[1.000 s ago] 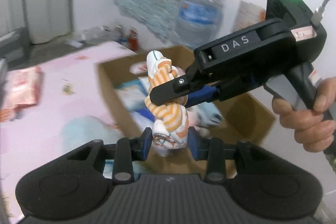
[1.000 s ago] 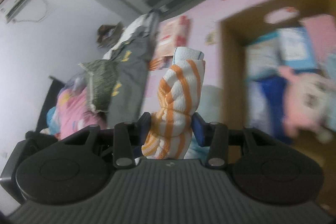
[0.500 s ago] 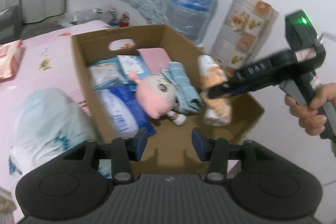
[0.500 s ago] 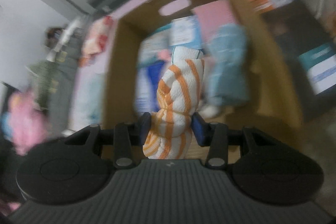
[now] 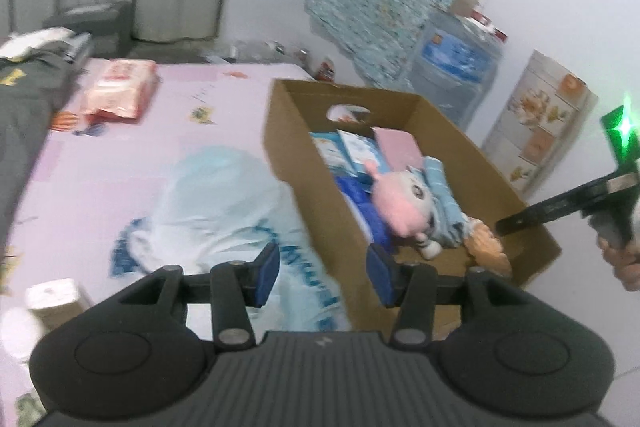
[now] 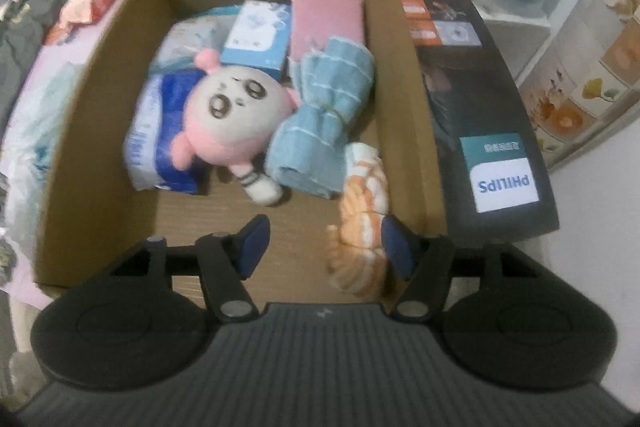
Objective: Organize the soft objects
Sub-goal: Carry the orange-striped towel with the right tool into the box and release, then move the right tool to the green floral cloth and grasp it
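An open cardboard box [image 6: 96, 131] holds a pink and white plush doll [image 6: 232, 115], a rolled blue towel [image 6: 324, 123], a pink pad, tissue packs, and the orange-striped rolled towel [image 6: 362, 211] by its right wall. My right gripper [image 6: 324, 243] is open over the box's near end, the striped towel loose against its right finger. My left gripper [image 5: 322, 273] is open and empty, over the box's [image 5: 304, 179] left wall. The striped towel [image 5: 486, 245] lies in the near right corner there, with the right gripper's tip [image 5: 516, 223] beside it.
A large pale blue bag [image 5: 216, 203] lies on the pink bed left of the box. A pink wipes pack [image 5: 120, 93] and dark clothes sit further back. A dark Philips carton [image 6: 484, 131] stands right of the box, with a water jug [image 5: 456, 67] behind.
The right gripper carried the striped towel into the box, then opened and let it go by the right wall. The left gripper let go earlier and drew back to the left.
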Action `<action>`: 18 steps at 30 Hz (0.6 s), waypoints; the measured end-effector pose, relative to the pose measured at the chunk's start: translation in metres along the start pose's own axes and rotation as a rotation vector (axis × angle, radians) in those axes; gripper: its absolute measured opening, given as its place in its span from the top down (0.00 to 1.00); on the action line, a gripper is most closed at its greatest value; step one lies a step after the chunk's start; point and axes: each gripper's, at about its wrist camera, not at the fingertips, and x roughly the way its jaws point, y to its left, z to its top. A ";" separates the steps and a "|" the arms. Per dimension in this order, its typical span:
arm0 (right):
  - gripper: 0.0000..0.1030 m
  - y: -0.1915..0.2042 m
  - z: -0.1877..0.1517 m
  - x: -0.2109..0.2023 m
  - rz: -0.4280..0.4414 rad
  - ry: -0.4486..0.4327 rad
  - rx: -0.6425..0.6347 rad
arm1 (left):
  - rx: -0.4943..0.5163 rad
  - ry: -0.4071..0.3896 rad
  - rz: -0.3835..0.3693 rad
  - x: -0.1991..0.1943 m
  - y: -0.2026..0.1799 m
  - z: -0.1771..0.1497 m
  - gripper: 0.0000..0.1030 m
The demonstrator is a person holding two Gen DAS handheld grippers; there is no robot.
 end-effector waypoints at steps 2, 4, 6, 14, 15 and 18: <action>0.40 0.009 -0.002 -0.014 0.072 -0.047 0.026 | 0.001 -0.023 0.035 -0.011 0.006 -0.004 0.46; 0.40 0.022 -0.007 -0.027 0.193 -0.106 0.048 | -0.001 -0.038 0.069 -0.023 0.014 -0.009 0.41; 0.38 0.040 -0.013 -0.037 0.313 -0.158 0.050 | -0.007 -0.042 0.108 -0.034 0.022 -0.017 0.33; 0.36 0.148 -0.023 -0.038 0.680 -0.233 -0.057 | -0.033 -0.015 0.295 -0.078 0.060 -0.059 0.32; 0.36 0.160 -0.022 -0.035 0.730 -0.229 -0.061 | -0.036 -0.013 0.322 -0.082 0.064 -0.064 0.32; 0.36 0.195 -0.020 -0.025 0.816 -0.206 -0.079 | -0.050 0.007 0.384 -0.089 0.076 -0.083 0.32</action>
